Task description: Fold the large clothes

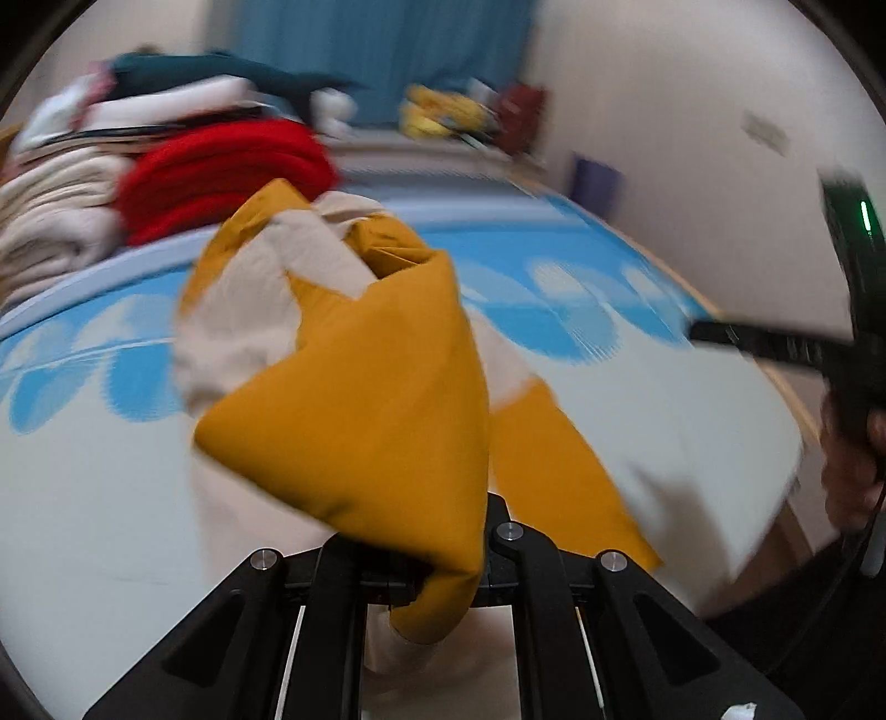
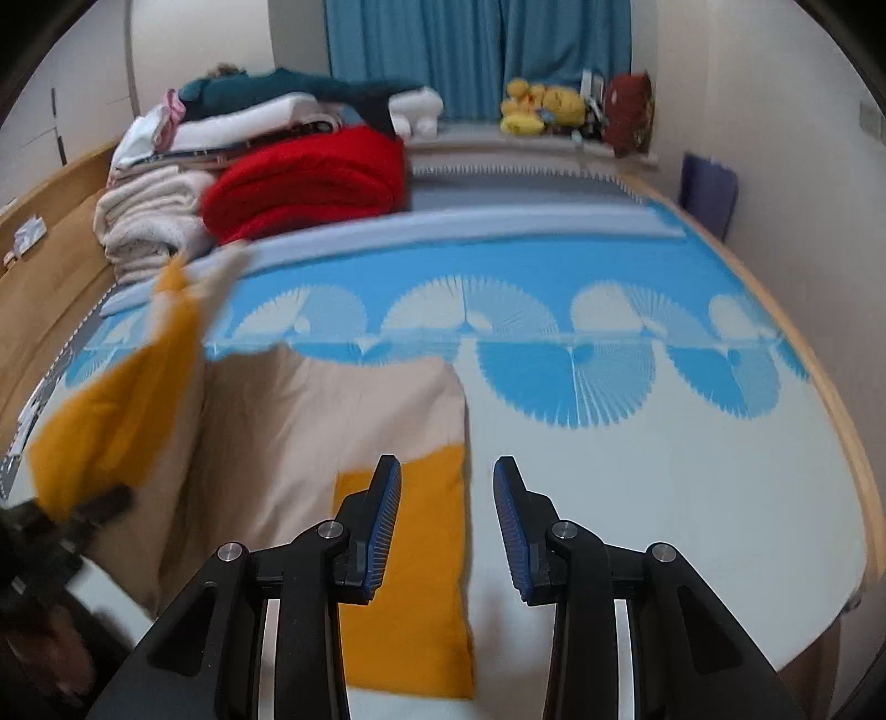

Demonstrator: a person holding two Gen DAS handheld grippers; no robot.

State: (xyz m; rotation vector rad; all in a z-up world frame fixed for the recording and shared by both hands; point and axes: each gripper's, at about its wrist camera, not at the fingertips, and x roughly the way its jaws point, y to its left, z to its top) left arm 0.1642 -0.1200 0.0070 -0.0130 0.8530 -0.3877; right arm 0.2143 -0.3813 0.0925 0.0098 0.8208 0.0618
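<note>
Left wrist view, item 1: garment [image 1: 354, 410], mustard and beige colour-block, large. A mustard part, possibly a sleeve, is bunched and lifted off the bed [image 1: 637, 410]; it drapes over the left gripper [image 1: 437, 559], whose fingertips are buried in the fabric. Jaws appear closed on the cloth, though the contact itself is covered. The picture is blurred.

Right wrist view, item 1 continued: the garment's body lies flat on the near left part of the bed [image 2: 664, 471]. A mustard panel [image 2: 410, 576] sits nearest the camera, beige cloth beyond it. The long axis runs near-to-far along the bed. Which end is collar and which is hem cannot be told. The right-hand edge looks fairly straight; the left side is raised and rumpled where the lifted part hangs from the left gripper [image 2: 94, 509].

Item 2: right gripper [image 2: 447, 526], fingers spread wide, holding nothing, poised above the garment's right edge, one finger over mustard, the other over bare bedcover.

Item 3: stack of folded laundry [image 2: 299, 171], far left, including a red piece, cream knits and a dark teal piece on top.

Item 4: plush toys [image 2: 540, 105], far ledge under blue curtains [image 2: 476, 50].

Progress, as judged: early to middle. Garment laid out, one side being brought across; the further folds and transfer to the stack remain.
</note>
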